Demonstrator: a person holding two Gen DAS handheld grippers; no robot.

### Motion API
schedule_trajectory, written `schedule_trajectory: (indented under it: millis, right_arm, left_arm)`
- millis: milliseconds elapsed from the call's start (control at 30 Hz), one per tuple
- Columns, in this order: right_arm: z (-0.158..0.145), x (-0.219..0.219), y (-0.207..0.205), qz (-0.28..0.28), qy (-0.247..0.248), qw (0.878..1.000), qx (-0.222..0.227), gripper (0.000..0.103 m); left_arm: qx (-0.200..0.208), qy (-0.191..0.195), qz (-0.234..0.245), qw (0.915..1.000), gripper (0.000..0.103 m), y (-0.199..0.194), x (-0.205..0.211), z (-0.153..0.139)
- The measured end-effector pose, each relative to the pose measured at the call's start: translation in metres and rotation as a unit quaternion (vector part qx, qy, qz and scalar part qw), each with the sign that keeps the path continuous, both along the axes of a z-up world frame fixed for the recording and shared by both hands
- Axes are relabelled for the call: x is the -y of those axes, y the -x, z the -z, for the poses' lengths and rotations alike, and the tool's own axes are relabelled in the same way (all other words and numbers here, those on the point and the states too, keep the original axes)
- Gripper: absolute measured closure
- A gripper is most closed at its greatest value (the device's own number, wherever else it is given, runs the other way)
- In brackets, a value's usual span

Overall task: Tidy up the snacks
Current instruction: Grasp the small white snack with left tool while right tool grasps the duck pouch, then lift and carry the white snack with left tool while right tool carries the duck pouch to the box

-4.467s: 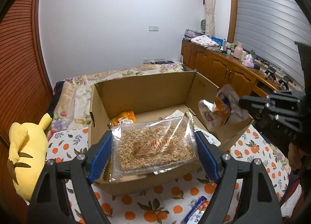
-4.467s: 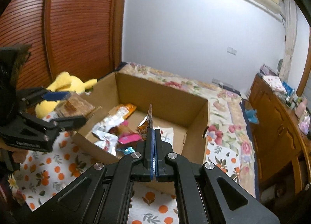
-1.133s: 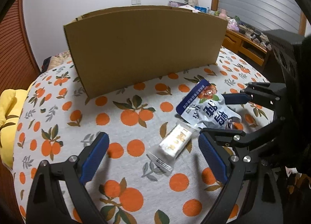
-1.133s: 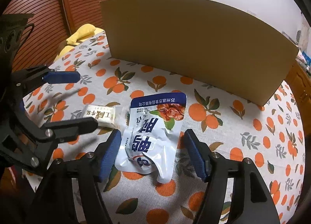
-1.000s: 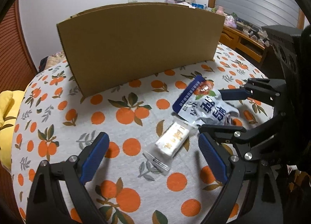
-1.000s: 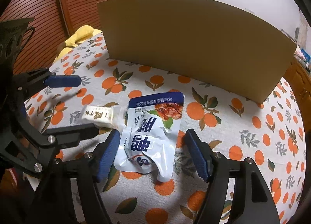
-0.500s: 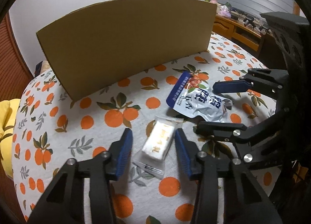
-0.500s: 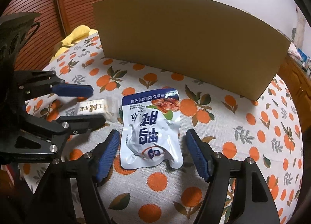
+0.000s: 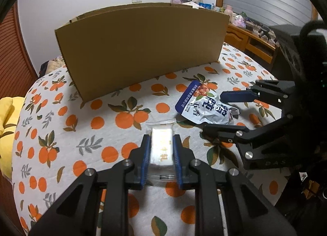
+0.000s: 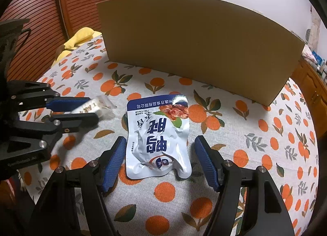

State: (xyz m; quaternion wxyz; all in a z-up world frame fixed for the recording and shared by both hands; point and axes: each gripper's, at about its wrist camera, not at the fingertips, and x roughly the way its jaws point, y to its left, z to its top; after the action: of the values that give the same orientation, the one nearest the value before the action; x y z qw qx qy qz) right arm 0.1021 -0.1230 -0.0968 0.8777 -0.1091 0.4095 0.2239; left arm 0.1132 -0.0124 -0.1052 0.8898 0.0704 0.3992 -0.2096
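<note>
The left tool (image 9: pixel 161 150) has just closed and is now clamped on the white bar (image 9: pixel 161 144), at 9 o'clock from the pouch (image 10: pixel 158 135). The right tool (image 10: pixel 159 162), jaws apart, has narrowed slightly around the pouch lying flat on the counter (image 9: pixel 61 133), box (image 10: pixel 194 45) at 12.

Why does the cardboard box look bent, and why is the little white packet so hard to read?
Left wrist view: the fisheye lens bows the box top edge, dark corners ring the picture, and glare washes out the white packet between the blue fingers. Right wrist view: same bowing; the packet looks blurred, while the blue-and-white pouch print stays sharp.
</note>
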Motion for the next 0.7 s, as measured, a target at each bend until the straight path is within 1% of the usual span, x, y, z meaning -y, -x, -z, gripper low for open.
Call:
schedule_trajectory:
  millis: [67, 400, 533, 700]
  right_arm:
    - [-0.001, 0.001, -0.001, 0.003, -0.003, 1.000, 0.001, 0.044]
    - [-0.003, 0.007, 0.000, 0.010, -0.015, 1.000, -0.001, 0.045]
    - [-0.005, 0.014, 0.004, 0.017, -0.018, 1.000, 0.007, 0.045]
    - [-0.015, 0.027, 0.009, 0.025, -0.032, 0.999, 0.021, 0.045]
  left_arm:
    - [0.003, 0.003, -0.003, 1.0000, 0.084, 0.001, -0.001, -0.001]
    - [0.014, 0.018, -0.012, 0.9997, 0.084, 0.004, -0.006, -0.009]
    - [0.018, 0.022, -0.016, 0.9995, 0.084, 0.005, -0.007, -0.012]
    - [0.026, 0.029, -0.020, 0.9990, 0.084, 0.002, -0.009, -0.020]
